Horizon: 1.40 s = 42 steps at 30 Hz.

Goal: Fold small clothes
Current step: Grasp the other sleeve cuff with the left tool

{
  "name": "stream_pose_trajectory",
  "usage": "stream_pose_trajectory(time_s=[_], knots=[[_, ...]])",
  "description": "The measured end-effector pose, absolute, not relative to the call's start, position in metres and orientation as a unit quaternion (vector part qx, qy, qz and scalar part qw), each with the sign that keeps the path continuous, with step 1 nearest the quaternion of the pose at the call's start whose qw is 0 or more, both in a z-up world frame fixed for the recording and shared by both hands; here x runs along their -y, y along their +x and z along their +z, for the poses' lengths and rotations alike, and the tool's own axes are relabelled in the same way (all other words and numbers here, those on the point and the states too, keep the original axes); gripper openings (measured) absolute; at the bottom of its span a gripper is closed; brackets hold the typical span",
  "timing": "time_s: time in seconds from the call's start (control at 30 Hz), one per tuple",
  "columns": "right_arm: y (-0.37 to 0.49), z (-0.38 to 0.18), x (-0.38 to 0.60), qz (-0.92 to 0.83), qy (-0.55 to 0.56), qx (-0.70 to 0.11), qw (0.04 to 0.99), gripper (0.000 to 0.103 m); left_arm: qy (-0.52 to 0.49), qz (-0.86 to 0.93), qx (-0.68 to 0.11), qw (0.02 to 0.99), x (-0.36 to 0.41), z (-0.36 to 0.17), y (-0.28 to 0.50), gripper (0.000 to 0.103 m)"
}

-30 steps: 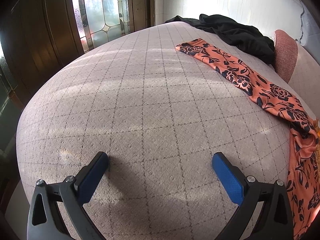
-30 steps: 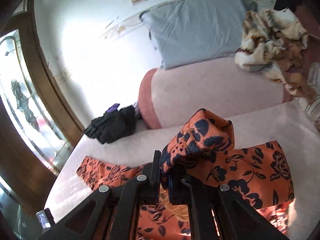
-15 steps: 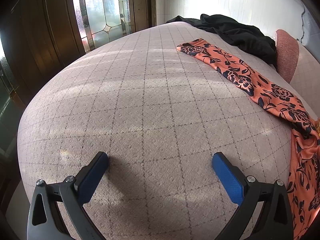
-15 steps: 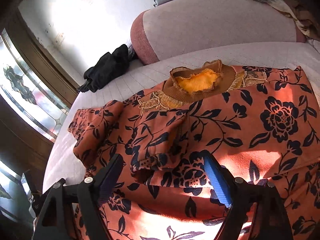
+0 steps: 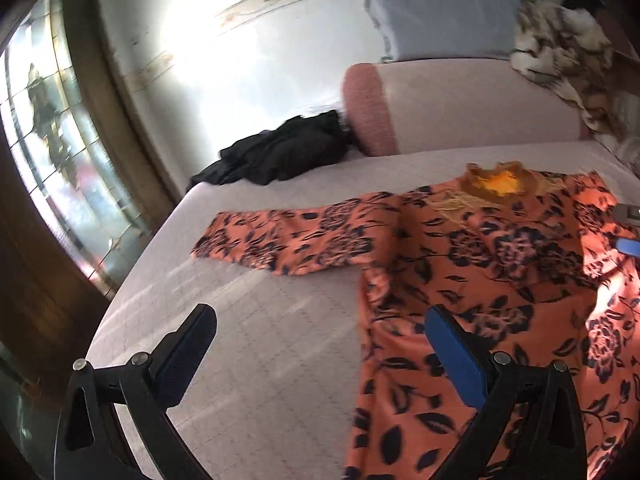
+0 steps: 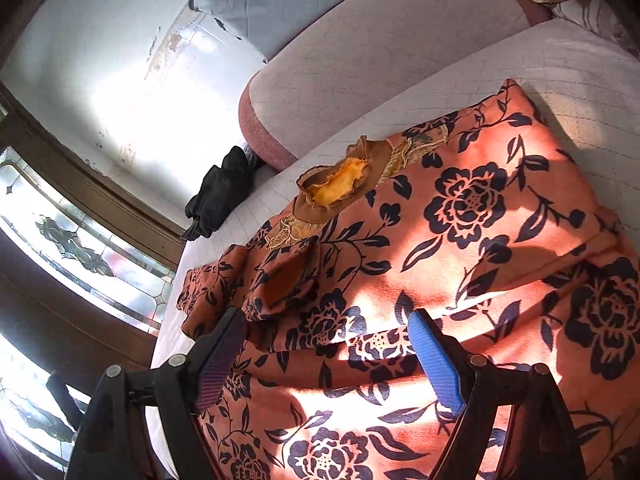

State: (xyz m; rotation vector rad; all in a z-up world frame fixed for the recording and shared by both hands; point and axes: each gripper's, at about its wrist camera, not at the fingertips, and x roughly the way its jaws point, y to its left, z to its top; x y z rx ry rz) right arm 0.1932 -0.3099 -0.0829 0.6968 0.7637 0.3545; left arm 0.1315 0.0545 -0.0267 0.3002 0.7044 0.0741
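Observation:
An orange garment with dark blue flowers (image 5: 500, 264) lies spread on the pale checked bed, its brown collar with yellow lining (image 5: 500, 182) at the far side. Its left sleeve (image 5: 288, 238) stretches out flat to the left. In the right wrist view the garment (image 6: 472, 216) shows its right sleeve cuff (image 6: 288, 276) folded across the chest. My left gripper (image 5: 320, 344) is open and empty, hovering at the garment's left edge. My right gripper (image 6: 328, 340) is open and empty just above the garment's body; its blue pad also shows in the left wrist view (image 5: 628, 246).
A black garment (image 5: 280, 152) lies bunched at the bed's far left, next to a pink bolster (image 5: 460, 108). A grey pillow (image 5: 440, 12) and a brown patterned blanket (image 5: 568, 52) lie behind. A stained-glass window (image 5: 52, 152) and dark wood stand left of the bed's edge.
My right gripper let go of the right sleeve, which now lies folded over the chest, and pulled back open. My left gripper swung right from bare bed to face the garment.

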Motion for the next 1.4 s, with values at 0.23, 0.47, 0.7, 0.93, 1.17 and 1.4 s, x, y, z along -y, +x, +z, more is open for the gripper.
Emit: stream_pose_trajectory(time_s=[0.23, 0.47, 0.7, 0.93, 1.17, 1.4], knots=[[0.174, -0.088, 0.346, 0.164, 0.329, -0.329, 0.870, 0.086, 0.307, -0.025, -0.371, 0.876, 0.085, -0.071, 0.196, 0.103], [0.181, -0.104, 0.371, 0.158, 0.390, -0.326, 0.846, 0.086, 0.336, 0.018, -0.395, 0.855, 0.101, -0.087, 0.242, 0.037], [0.187, -0.118, 0.376, 0.158, 0.415, -0.345, 0.827, 0.086, -0.014, 0.060, -0.419, 0.906, 0.001, -0.073, 0.252, 0.011], [0.185, -0.119, 0.393, 0.150, 0.445, -0.334, 0.817, 0.086, -0.017, 0.075, -0.466, 0.881, -0.011, -0.113, 0.239, 0.055], [0.185, -0.113, 0.394, 0.156, 0.436, -0.327, 0.824, 0.086, 0.012, 0.060, -0.493, 0.868, -0.015, -0.123, 0.245, 0.060], [0.199, -0.103, 0.403, 0.161, 0.465, -0.315, 0.811, 0.089, -0.067, -0.001, -0.467, 0.882, -0.043, -0.094, 0.234, 0.062]])
